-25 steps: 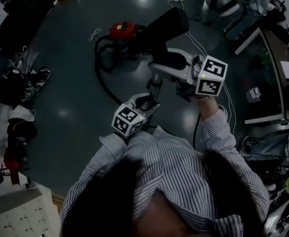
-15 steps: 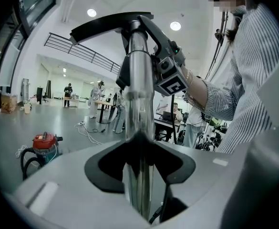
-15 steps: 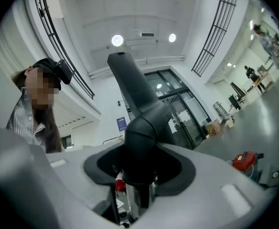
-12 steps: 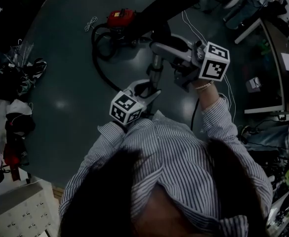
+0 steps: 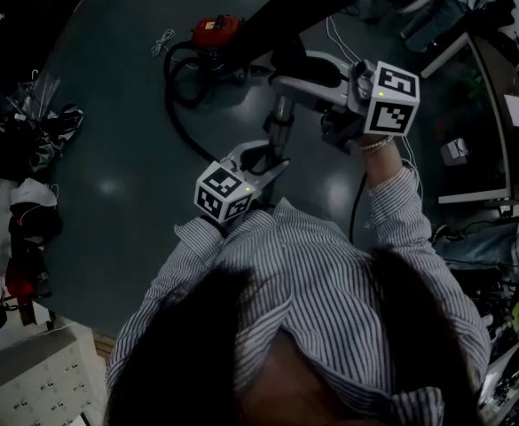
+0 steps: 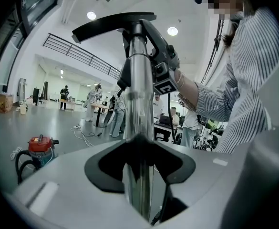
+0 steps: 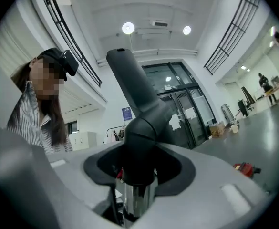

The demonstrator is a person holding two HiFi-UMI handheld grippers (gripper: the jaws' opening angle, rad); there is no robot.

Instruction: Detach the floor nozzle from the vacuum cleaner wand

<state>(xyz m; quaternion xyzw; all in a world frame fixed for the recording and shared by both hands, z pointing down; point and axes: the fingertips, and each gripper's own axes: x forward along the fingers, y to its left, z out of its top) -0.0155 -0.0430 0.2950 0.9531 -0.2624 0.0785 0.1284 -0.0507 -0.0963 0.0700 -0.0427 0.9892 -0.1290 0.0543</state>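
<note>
The chrome vacuum wand (image 5: 279,119) is held up off the floor, with the long black floor nozzle (image 5: 287,14) at its far end. My left gripper (image 5: 264,160) is shut on the wand (image 6: 138,104), which runs straight up between its jaws toward the nozzle (image 6: 113,22). My right gripper (image 5: 296,74) is shut on the nozzle's black neck (image 7: 139,128), just above the wand's chrome end (image 7: 136,198). The nozzle body (image 7: 129,75) slants up and away from it. The joint between neck and wand sits inside the right jaws, partly hidden.
A red vacuum canister (image 5: 215,32) stands on the dark floor beyond, its black hose (image 5: 181,114) looping toward me. Clothes and clutter (image 5: 28,202) lie at the left. Desks (image 5: 490,105) and cables stand at the right. People stand far off in the hall (image 6: 96,104).
The head view has shifted, so the nozzle and right gripper sit a little higher in the picture. Both grippers keep their hold and have barely moved.
</note>
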